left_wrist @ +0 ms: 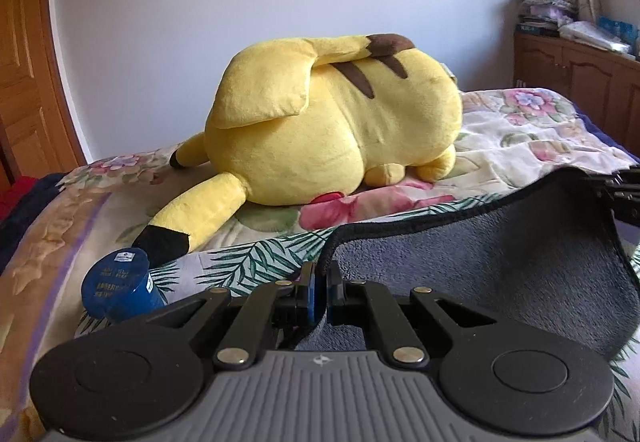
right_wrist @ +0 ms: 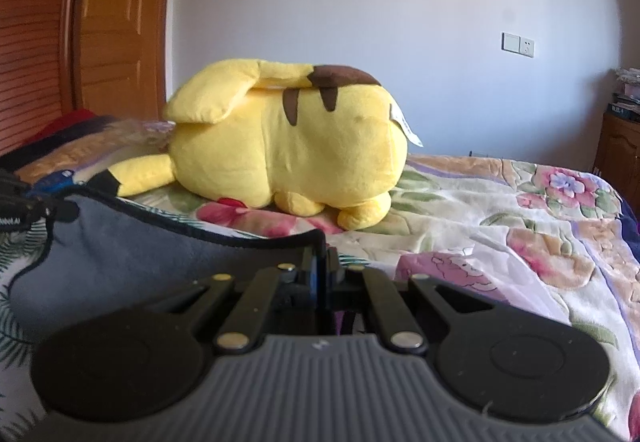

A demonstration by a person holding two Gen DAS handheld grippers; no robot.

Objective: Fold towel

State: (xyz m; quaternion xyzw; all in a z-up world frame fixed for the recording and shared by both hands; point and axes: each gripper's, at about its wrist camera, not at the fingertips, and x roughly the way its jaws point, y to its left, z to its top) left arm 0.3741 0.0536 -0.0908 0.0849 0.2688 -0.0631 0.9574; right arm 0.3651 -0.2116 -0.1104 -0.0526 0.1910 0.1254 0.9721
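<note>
Grey towel (left_wrist: 480,266) hangs lifted off the bed (right_wrist: 520,210), left gripper (left_wrist: 320,274) and right gripper (right_wrist: 322,262) each pinched tight on a corner. Seems mid-fold; next they'd carry these corners to the opposite edge

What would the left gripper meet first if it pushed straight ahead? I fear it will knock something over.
Likely the big yellow plush toy lying on the floral bedspread. The left gripper, shut on a corner of the grey towel, points at its underside. The blue cylindrical container sits off to the left, probably clear.
</note>
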